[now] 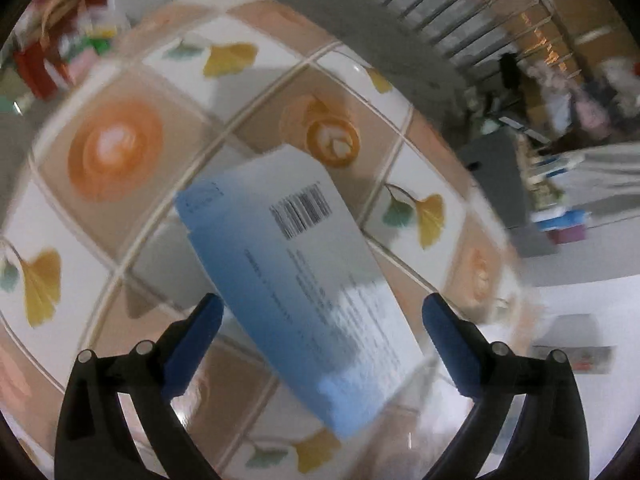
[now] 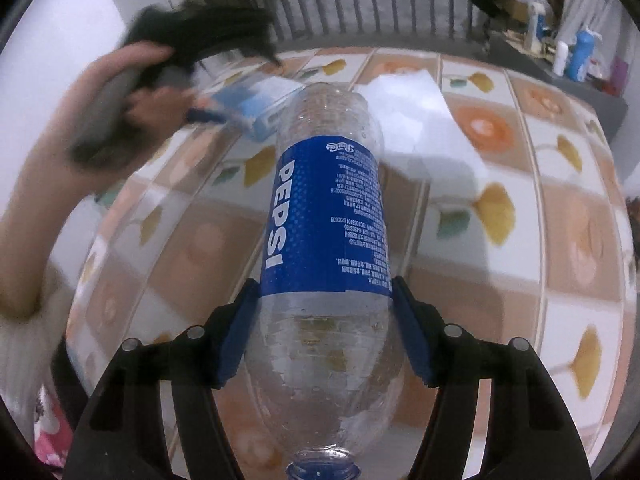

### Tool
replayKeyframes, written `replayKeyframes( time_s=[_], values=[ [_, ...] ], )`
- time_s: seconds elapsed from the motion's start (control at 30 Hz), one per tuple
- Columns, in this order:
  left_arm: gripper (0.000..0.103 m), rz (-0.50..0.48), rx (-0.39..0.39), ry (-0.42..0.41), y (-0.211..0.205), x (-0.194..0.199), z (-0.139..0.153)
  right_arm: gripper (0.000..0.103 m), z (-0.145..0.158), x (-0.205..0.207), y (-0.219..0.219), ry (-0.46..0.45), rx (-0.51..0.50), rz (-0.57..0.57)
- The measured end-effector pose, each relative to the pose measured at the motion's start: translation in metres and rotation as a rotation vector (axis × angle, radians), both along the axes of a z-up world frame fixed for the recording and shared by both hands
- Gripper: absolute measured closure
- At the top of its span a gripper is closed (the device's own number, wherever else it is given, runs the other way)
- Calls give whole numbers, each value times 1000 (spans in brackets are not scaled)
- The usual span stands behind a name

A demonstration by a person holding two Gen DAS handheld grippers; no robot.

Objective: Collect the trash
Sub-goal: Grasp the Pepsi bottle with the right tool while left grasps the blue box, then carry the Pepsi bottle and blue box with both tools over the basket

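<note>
In the left wrist view a flat blue-and-white box (image 1: 304,264) with a barcode lies between the fingers of my left gripper (image 1: 320,312), above a patterned tablecloth (image 1: 116,152). The jaws stand wide, and I cannot see either pad touching the box. In the right wrist view my right gripper (image 2: 324,292) is shut on an empty clear Pepsi bottle (image 2: 324,216) with a blue label, its neck toward the camera. The same box (image 2: 260,104) shows at the left gripper's tip, held by a hand (image 2: 100,120). A white sheet of paper (image 2: 424,128) lies on the table.
The table is covered by a cloth (image 2: 560,216) with orange circles and yellow leaves. A metal railing (image 2: 360,4) runs behind the table. Bottles (image 2: 576,56) and clutter stand at the far right. Red and green packages (image 1: 60,56) sit at the far left.
</note>
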State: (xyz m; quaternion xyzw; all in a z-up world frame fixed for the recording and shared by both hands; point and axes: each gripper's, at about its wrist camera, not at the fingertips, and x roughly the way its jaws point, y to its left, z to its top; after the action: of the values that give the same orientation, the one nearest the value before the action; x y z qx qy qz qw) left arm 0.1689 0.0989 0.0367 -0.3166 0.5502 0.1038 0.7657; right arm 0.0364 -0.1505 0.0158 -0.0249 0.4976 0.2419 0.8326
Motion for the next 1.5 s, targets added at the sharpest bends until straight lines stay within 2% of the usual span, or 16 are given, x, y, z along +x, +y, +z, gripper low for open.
replayKeyframes(
  time_s=[0.07,0.17,0.23,0.37,0.53,0.63,0.7,0.8,0.93,1.0,1.07,1.17,1.27,1.33,1.43,1.5],
  values=[
    [6,-25,94,35,-11,12,-1,41,0,-10,-3,5,18,4],
    [6,-121,272,86,-33,24,-6,41,-3,-16,-9,16,42,6],
    [6,-162,339,87,-42,21,-10,41,-3,-21,-15,23,58,-3],
    [19,-217,394,53,-43,-4,-7,41,-3,-30,-27,50,84,-19],
    [25,-305,450,51,-41,-47,-3,41,-8,-46,-51,147,170,-46],
    [26,-325,381,43,-32,-82,-3,41,-7,-64,-67,184,201,-87],
    [26,-346,381,21,-33,-101,1,41,-1,-79,-77,182,239,-100],
    [26,-406,400,-27,-46,-136,15,41,19,-107,-96,140,291,-131],
    [26,-498,334,-125,-75,-179,40,41,44,-151,-135,85,382,-186],
    [26,-561,331,-192,-95,-206,56,41,51,-176,-154,34,352,-241],
    [26,-611,269,-228,-112,-226,65,41,49,-194,-172,36,322,-309],
    [26,-695,227,-289,-147,-253,80,41,43,-229,-208,78,385,-419],
    [26,-835,198,-369,-193,-290,94,41,43,-261,-232,63,327,-504],
    [26,-942,126,-413,-235,-315,100,41,46,-286,-255,63,302,-557],
    [26,-1088,3,-437,-292,-349,102,41,48,-335,-284,58,322,-663],
    [26,-1168,-48,-443,-325,-369,100,41,39,-359,-296,79,296,-742]
  ],
)
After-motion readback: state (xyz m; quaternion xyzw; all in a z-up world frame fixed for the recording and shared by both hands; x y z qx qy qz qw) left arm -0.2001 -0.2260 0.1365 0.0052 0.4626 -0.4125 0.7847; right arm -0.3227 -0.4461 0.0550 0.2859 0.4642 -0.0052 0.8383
